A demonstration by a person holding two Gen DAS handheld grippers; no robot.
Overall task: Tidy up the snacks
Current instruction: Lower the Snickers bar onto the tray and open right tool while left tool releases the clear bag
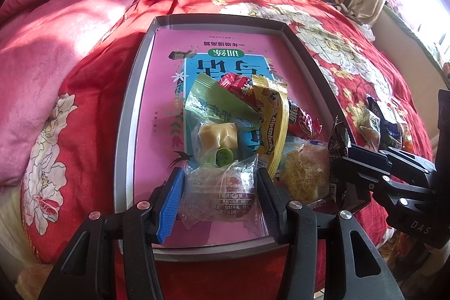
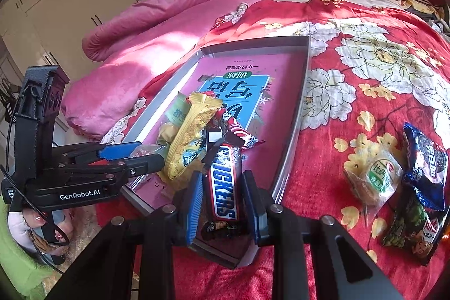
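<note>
Looking left to right, the left gripper (image 1: pixel 218 189) clamps a clear-wrapped snack (image 1: pixel 219 187) over the tray (image 2: pixel 292 153), where several packets (image 1: pixel 239 114) already lie, the right gripper (image 2: pixel 222 205) holds a Snickers bar (image 2: pixel 225 182) above its near edge, and three packets (image 2: pixel 416 187) wait on the red quilt (image 2: pixel 351 75).

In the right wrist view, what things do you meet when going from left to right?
Left gripper → yellow wrapper → Snickers bar in the right gripper → clear biscuit packet → dark blue packet.
</note>
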